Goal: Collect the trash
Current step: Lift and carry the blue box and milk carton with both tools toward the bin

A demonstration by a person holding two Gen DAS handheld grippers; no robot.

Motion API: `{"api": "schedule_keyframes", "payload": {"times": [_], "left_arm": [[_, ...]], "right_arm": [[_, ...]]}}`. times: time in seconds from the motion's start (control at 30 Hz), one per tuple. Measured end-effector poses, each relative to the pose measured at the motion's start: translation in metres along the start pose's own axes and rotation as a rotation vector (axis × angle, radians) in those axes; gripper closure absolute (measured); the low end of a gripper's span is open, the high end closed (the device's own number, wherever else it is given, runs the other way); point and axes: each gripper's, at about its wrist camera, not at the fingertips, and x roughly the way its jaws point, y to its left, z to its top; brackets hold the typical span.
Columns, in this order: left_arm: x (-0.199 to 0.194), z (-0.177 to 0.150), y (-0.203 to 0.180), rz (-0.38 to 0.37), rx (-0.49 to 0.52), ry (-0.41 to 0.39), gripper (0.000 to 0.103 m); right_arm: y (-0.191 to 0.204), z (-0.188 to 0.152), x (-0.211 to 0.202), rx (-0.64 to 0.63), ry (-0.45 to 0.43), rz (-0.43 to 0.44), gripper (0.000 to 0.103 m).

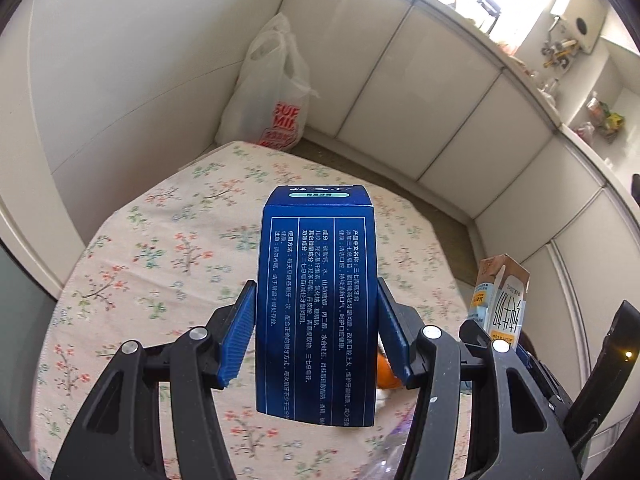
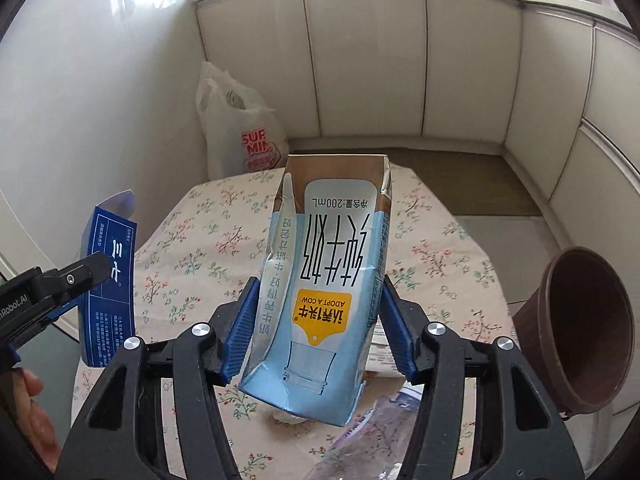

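Both wrist views look steeply down, close over the round floral-clothed table; both share the white plastic bag at 11 o'clock.

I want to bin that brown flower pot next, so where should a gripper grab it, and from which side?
The brown pot lies tipped on its side, mouth facing the camera. Pinch the rim wall, one finger inside and one outside, coming straight at the open mouth; the tapered body looks too wide to span.

Left gripper tilting downward, pads pressing on box. Right gripper tilting downward, pads clamping carton. Hand showing at lower left.
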Motion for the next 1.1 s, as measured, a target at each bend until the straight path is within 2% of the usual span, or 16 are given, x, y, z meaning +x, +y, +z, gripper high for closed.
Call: {"api": "schedule_keyframes", "payload": {"times": [0.27, 0.57, 1.1], "left_arm": [[-0.008, -0.011, -0.051, -0.068, 0.040, -0.062, 0.047], [-0.019, -0.025, -0.111, -0.139, 0.140, -0.161, 0.047], [-0.018, -0.062, -0.205, -0.257, 0.259, -0.177, 0.047]], "right_arm": [[-0.044, 0.006, -0.034, 0.040, -0.102, -0.070, 0.048], [-0.098, 0.005, -0.061, 0.105, -0.159, -0.151, 0.048], [-0.195, -0.010, -0.104, 0.214, -0.237, -0.322, 0.047]]}}
